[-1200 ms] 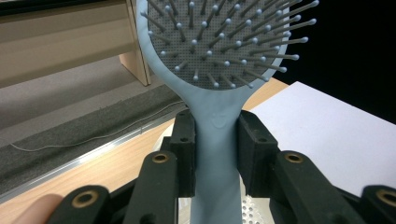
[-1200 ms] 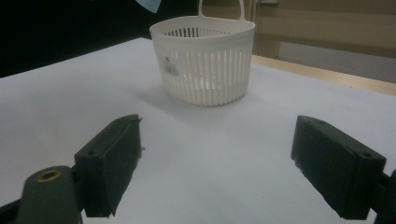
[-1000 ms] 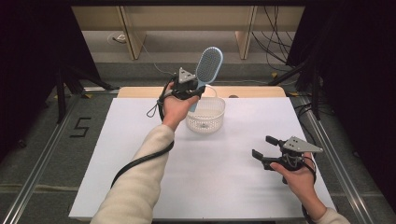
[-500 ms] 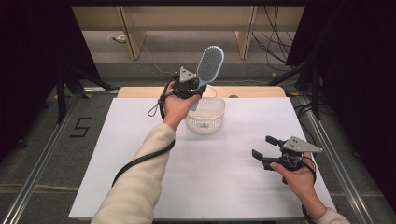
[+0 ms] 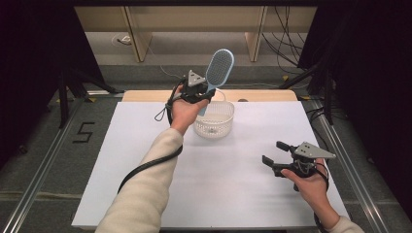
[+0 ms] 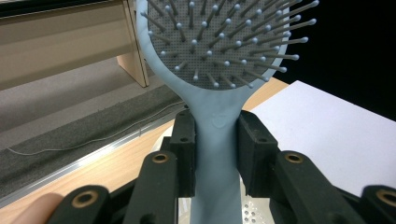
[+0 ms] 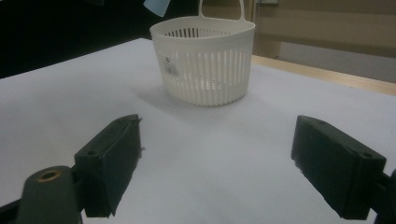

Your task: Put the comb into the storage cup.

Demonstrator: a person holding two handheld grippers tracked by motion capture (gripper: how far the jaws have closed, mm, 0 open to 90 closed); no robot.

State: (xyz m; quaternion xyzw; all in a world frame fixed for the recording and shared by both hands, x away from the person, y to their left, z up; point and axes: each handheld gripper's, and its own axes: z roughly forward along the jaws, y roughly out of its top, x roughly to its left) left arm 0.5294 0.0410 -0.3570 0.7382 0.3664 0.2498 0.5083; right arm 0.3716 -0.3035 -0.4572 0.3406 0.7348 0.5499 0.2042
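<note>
Blue hairbrush (image 6: 217, 140) handle clamped between left tongs (image 6: 215, 140), head upright

In the left gripper view, the top of the blue hairbrush (image 6: 219, 51) is cut off by the upper edge, and its handle end drops below the lower edge. In the high view, the left hand-held gripper (image 5: 197, 92) covers part of that handle. In the right gripper view, the white basket (image 7: 204, 63) loses the top of its handle loop at the upper edge.
</note>
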